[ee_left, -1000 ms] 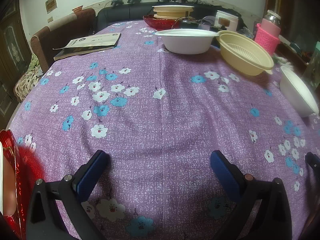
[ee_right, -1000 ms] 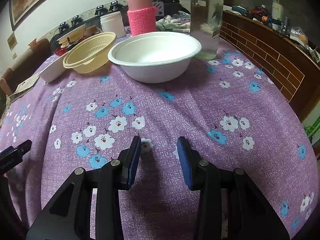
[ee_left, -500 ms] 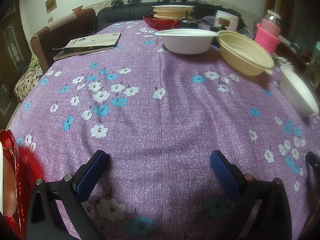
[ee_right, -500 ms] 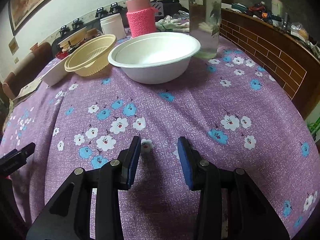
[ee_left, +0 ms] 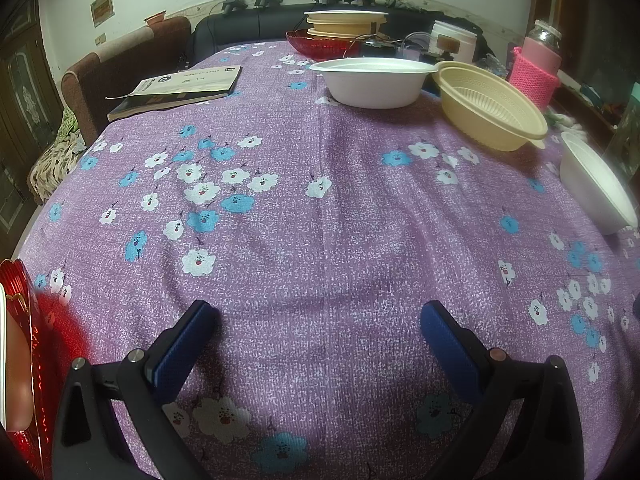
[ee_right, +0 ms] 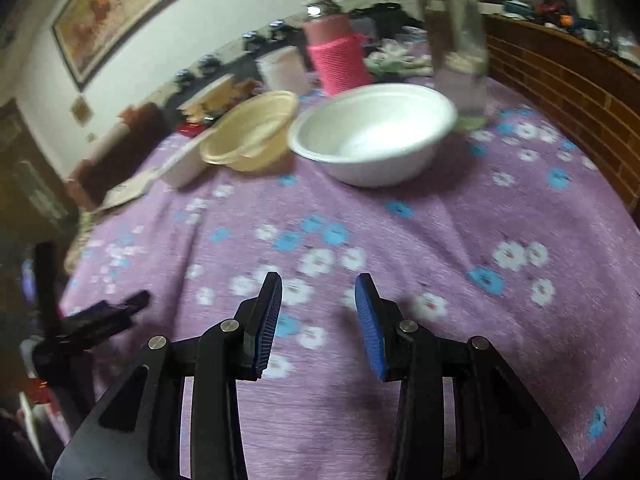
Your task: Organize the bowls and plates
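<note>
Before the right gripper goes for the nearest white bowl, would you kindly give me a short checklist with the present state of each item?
1. Right gripper empty, with a gap between its pads: ok.
2. Gap wide enough to take the rim of the white bowl: cannot tell.
3. Bowl upright and empty: ok.
4. Tablecloth between gripper and bowl free of objects: ok.
5. Room around the bowl: not ok; the glass jar stands close behind it and the yellow basket bowl close on its left.
6. Left gripper open, empty and out of the way: ok.
</note>
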Available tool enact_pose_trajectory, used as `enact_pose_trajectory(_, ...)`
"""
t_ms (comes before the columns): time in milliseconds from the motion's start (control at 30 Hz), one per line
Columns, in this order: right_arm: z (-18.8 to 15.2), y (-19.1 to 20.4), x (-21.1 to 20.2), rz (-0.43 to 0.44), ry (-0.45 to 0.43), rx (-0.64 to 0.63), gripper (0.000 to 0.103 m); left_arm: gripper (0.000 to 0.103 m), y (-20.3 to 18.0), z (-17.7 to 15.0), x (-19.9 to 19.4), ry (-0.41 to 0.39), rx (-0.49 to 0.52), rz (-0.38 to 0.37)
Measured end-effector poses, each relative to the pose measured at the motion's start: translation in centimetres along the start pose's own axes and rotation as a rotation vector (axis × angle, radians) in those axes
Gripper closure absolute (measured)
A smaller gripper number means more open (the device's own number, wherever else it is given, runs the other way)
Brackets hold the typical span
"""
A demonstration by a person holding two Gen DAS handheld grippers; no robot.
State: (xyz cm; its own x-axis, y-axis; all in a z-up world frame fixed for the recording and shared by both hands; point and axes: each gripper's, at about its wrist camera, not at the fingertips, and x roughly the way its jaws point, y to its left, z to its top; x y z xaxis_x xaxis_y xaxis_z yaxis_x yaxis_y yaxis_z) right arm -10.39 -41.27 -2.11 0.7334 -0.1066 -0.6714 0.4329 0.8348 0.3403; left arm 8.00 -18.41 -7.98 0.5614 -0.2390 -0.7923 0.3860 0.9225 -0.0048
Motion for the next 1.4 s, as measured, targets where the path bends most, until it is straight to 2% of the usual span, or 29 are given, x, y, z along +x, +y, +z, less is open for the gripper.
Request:
enact_pose_trajectory(133, 1.9, 2.5, 1.1, 0.132, 0.04, -0.031, 0.065, 0.001, 0.1, 0.0, 0.1, 0.0, -0.001, 0.0)
enact_pose_trajectory(200, 3.5, 4.7, 2.2, 0.232, 0.082, -0.058, 0.065, 0.001, 0.1, 0.0, 0.0, 0.0, -0.001, 0.0)
enact_pose_trajectory(233, 4.1, 5.6, 2.5, 0.231, 0.085, -0.076, 0.065, 0.001, 0.2, 0.1, 0.1, -0.001, -0.001, 0.0)
enact_pose_trajectory(300, 5.6, 7.5, 3.3, 0.284, 0.079, -0.087, 0.065, 0.001, 0.2, 0.1, 0.1, 0.0, -0.001, 0.001)
enact_pose_trajectory(467, 7.1, 8.9, 5.2, 0.324, 0.09, -0.019, 0.065, 0.001, 0.3, 0.0, 0.1, -0.001, -0.002, 0.002)
enact_pose_trajectory(567, 8.0, 10.1, 7.1, 0.36, 0.128, 0.038, 0.064, 0.001, 0.0, 0.0, 0.1, 0.0, -0.008, 0.0)
enact_pose_trajectory(667, 9.0, 11.6, 8.9, 0.378, 0.133, 0.058, 0.064, 0.001, 0.0, 0.7, 0.3, 0.045, -0.019, 0.003)
enact_pose_trajectory(733, 9.6, 11.7, 10.3, 0.408, 0.165, 0.098, 0.064, 0.002, 1.1, 2.9, 0.4, 0.082, -0.084, -0.003)
enact_pose_trajectory(800, 10.0, 11.0, 11.4, 0.433, 0.183, 0.184, 0.063, 0.002, 2.5, 5.3, -0.8, 0.029, -0.153, -0.01)
enact_pose_trajectory(867, 10.7, 10.9, 12.8, 0.468, 0.203, 0.266, 0.058, 0.001, 4.1, 9.0, -2.5, -0.031, -0.231, 0.038)
enact_pose_trajectory(933, 11.2, 11.1, 13.6, 0.479, 0.232, 0.281, 0.058, 0.001, 5.6, 12.9, -3.0, -0.036, -0.284, 0.038)
enact_pose_trajectory(1000, 11.2, 9.9, 13.9, 0.489, 0.244, 0.354, 0.058, 0.001, 5.3, 16.0, -2.9, -0.017, -0.271, 0.037)
enact_pose_trajectory(1067, 11.2, 7.7, 13.2, 0.452, 0.235, 0.412, 0.058, 0.001, 3.9, 17.1, -2.0, 0.025, -0.239, 0.0)
enact_pose_trajectory(1100, 11.2, 6.8, 12.9, 0.427, 0.221, 0.438, 0.058, 0.001, 2.5, 17.4, -1.0, 0.073, -0.227, -0.031)
enact_pose_trajectory(1167, 11.1, 4.8, 12.4, 0.378, 0.202, 0.499, 0.058, 0.001, 0.3, 17.5, 0.9, 0.146, -0.2, -0.075)
enact_pose_trajectory(1200, 11.2, 4.1, 12.2, 0.364, 0.196, 0.522, 0.058, 0.001, -1.3, 17.4, 2.3, 0.211, -0.179, -0.122)
enact_pose_trajectory(1267, 11.2, 2.8, 12.1, 0.333, 0.187, 0.559, 0.058, 0.001, -3.1, 16.9, 4.0, 0.284, -0.182, -0.178)
enact_pose_trajectory(1400, 11.3, 2.6, 13.2, 0.301, 0.223, 0.579, 0.058, 0.001, -5.1, 17.0, 5.8, 0.339, -0.227, -0.18)
